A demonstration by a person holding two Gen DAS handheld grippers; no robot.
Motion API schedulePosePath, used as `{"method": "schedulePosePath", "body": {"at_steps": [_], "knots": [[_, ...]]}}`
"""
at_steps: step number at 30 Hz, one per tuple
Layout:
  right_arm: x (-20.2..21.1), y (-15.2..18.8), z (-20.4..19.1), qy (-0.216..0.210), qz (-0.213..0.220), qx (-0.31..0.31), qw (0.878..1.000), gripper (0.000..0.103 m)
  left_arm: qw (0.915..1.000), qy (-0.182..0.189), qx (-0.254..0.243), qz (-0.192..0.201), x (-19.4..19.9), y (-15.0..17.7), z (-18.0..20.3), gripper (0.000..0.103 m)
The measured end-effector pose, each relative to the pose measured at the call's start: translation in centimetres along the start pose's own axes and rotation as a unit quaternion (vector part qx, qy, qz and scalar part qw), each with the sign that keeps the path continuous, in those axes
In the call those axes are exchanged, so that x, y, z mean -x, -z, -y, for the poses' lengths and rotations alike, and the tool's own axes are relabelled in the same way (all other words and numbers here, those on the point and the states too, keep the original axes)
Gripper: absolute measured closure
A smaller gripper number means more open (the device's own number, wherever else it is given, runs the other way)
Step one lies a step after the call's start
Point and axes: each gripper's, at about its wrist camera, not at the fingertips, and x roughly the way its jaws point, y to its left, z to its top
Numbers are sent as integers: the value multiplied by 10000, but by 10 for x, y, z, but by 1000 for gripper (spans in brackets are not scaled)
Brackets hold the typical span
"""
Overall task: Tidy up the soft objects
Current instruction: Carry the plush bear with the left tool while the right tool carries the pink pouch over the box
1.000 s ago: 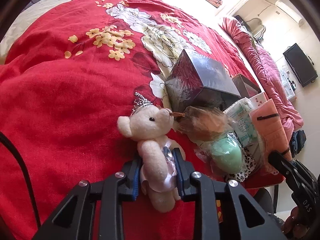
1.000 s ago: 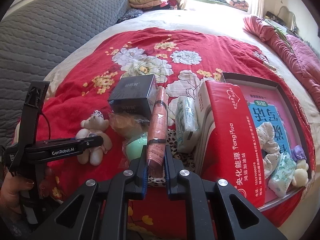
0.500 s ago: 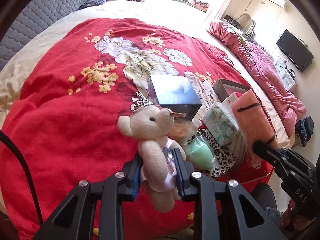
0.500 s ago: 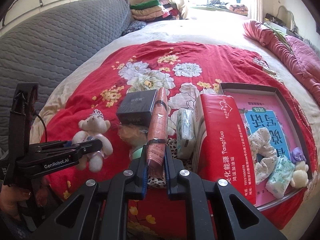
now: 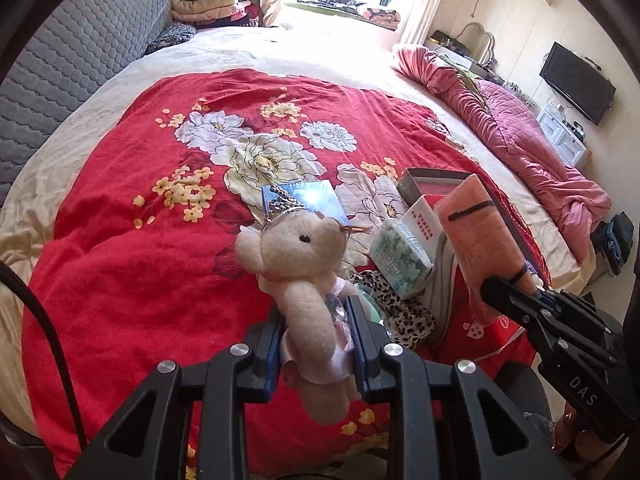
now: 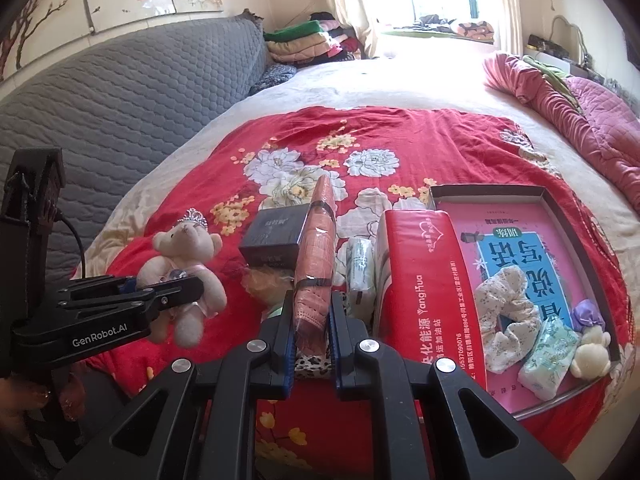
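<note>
My left gripper (image 5: 316,344) is shut on a small beige teddy bear (image 5: 304,276) with a silver crown, held above the red floral bedspread (image 5: 132,248). From the right wrist view the bear (image 6: 180,268) hangs in the left gripper (image 6: 176,292) at the left. My right gripper (image 6: 312,324) is shut on a flat orange wrapped pack (image 6: 316,256), lifted off the bed; the left wrist view catches that pack (image 5: 480,236) too. An open shallow box (image 6: 552,208) at the right holds a floral scrunchie (image 6: 508,312), a tissue pack (image 6: 550,344), a purple item and a cream plush (image 6: 592,360).
On the bedspread lie a dark box (image 6: 276,236), a red tissue carton (image 6: 424,280), a green-printed tissue pack (image 5: 400,260), a leopard-print cloth (image 5: 392,304) and a wrapped item (image 6: 264,284). A grey quilted headboard (image 6: 120,92) rises at the left, a pink quilt (image 5: 520,140) at the right.
Both grippers have risen with their loads. The bear has come well up off the bedspread and the view now takes in the whole bed. The orange pack has lifted slightly.
</note>
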Motion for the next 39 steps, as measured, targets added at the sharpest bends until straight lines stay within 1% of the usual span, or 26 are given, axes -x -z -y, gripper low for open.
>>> {"method": "schedulePosePath", "body": {"at_steps": [7,13,19,21,25,39], "knots": [[14,-1,9,16,201,-95,9998,89,9998,35,-159,95,11,-3,19,74],[28,-2,29,59,360,-329,9988,89,9993,166,-316,120,16,-9,43,74],[41,-2,51,198,533,-531,9970,89,9980,278,-537,189,19,-18,72,74],[46,-2,57,341,601,-532,9962,89,9972,309,-643,203,20,-21,83,74],[57,0,76,345,742,-824,9932,89,9957,384,-809,244,22,-25,104,74],[90,6,129,642,1095,-1391,9821,89,9875,673,-1376,371,22,-42,176,74]]}}
